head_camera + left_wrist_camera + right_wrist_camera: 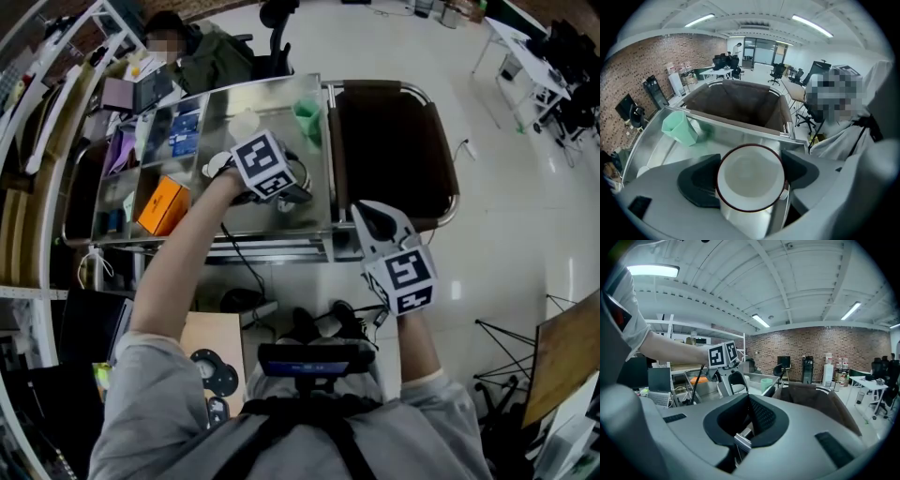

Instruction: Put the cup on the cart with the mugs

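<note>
A white cup [750, 176] with a dark red rim sits upright between the dark pads of my left gripper [751, 164], which is shut on it. The pads touch both of its sides. In the head view my left gripper [281, 192] hangs over the steel cart top [272, 94], pointing steeply down, and its marker cube hides the cup. A mint green cup [679, 127] stands further along the steel top [651, 150]. My right gripper [370, 217] floats at the cart's near right corner with its jaws together and nothing in them; in its own view my right gripper [745, 427] looks the same.
A dark brown bin [394, 150] with a chrome frame adjoins the steel cart on the right. An orange box [161, 204] and small items fill compartments at the left. A person sits beyond the cart. Desks and office chairs [548, 66] stand at the far right.
</note>
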